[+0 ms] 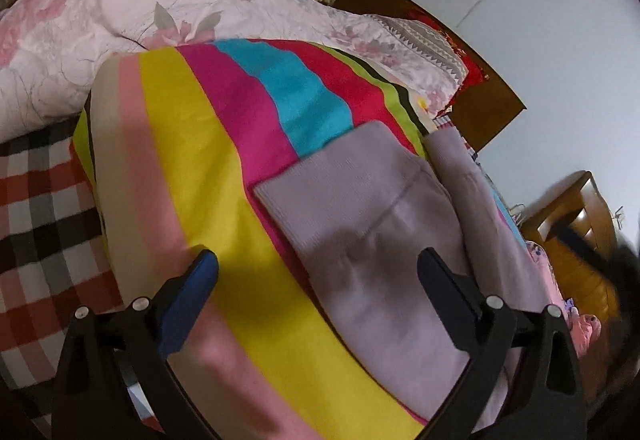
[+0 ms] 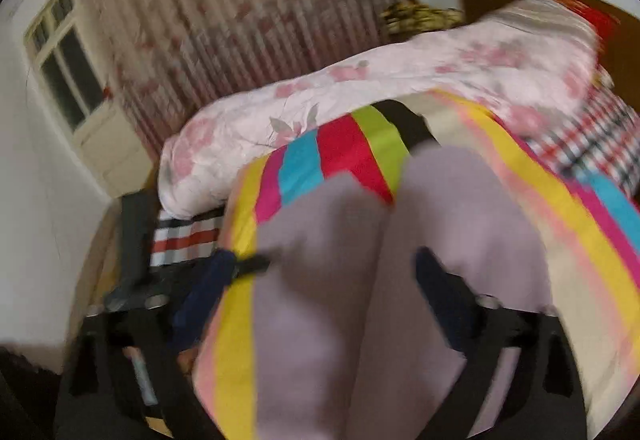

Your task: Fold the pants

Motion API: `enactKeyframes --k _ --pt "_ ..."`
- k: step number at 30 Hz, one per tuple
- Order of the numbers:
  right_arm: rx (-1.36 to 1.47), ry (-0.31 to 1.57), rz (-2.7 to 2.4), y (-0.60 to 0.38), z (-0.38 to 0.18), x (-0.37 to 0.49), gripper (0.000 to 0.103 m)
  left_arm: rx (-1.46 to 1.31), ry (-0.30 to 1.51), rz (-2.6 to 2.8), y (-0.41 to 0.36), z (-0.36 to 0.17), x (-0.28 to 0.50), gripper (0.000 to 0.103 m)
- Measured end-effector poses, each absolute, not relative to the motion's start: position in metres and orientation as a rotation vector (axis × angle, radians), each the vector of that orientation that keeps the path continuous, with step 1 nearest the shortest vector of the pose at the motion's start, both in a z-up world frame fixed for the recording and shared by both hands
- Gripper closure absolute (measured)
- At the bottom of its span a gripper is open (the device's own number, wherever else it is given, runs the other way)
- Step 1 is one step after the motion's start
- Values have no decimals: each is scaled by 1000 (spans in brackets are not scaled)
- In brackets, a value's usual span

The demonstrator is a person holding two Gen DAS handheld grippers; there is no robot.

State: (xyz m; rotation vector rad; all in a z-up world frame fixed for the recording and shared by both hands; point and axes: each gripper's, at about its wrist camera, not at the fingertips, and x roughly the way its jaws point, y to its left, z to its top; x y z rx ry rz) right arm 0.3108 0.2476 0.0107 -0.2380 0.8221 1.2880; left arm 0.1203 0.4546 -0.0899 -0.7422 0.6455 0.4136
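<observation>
The striped sheet (image 1: 224, 144) covered most of the bed in front of me, with a pink floral quilt (image 1: 92, 24) heaped behind it and a red-and-black checked cover (image 1: 36, 224) showing at the edge. On the stripes lay the lilac pants (image 1: 360, 224), doubled over into a thick pad with a ribbed band along the far end; in the right wrist view they read as two rounded lobes side by side. I judged at least one fold done, and probably another fold or a tidy-up left. My left gripper (image 1: 318, 272) stood wide apart above the pants, nothing between its pads. My right gripper (image 2: 320, 280) was also spread and held nothing. The right view was badly smeared, so I couldn't trace the pants' edges there, and their near end was cut off behind both rigs.
</observation>
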Motion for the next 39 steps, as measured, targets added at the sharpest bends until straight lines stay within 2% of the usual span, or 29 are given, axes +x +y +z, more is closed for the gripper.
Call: enactKeyframes --k 3,7,9,10,11,12,13,18,22,24,25,26,27,28,29,31,32,33,34,39 --pt "-359 858 1315 312 -5 332 31 -724 644 429 460 -90 130 5" --pt "-564 941 1290 360 -50 342 39 -659 678 450 468 -92 145 12" --pt "-644 909 1307 365 -63 335 45 -601 708 477 469 -94 153 26" --pt "-648 886 1327 362 -64 332 52 -583 714 491 471 -95 156 48" --pt "-645 876 1353 359 -61 328 69 -566 706 483 471 -94 156 71" --pt "-644 855 1343 357 -59 326 82 -553 702 484 471 -92 154 80" --pt "-643 822 1336 352 -54 322 82 -536 696 492 472 -89 151 93" --pt "-582 755 1348 354 -31 322 85 -506 622 501 475 -67 140 97" --pt "-592 840 1273 383 -53 335 84 -481 652 545 479 -71 154 97" --pt "-558 874 1271 384 -60 341 82 -503 716 557 483 -86 163 93" --pt "-520 903 1272 380 -58 345 81 -499 710 575 483 -87 161 85" --pt "-497 932 1269 376 -55 349 77 -497 703 593 483 -86 158 70" --pt "-467 965 1273 367 -48 354 76 -484 701 634 482 -82 153 61" --pt "-422 958 1284 354 -36 358 76 -470 694 679 482 -79 149 39" --pt "-367 918 1287 335 -22 364 76 -458 668 751 482 -71 139 24" --pt "-294 859 1236 299 -4 378 75 -471 602 776 479 -59 123 21" --pt "-281 849 1189 285 0 384 64 -491 572 739 476 -52 115 17" --pt "-274 839 1138 272 1 389 48 -505 561 708 472 -48 112 15" --pt "-268 826 1093 259 1 391 44 -519 552 665 467 -44 111 14" --pt "-406 816 1118 256 -16 355 42 -550 604 397 433 -50 136 11"
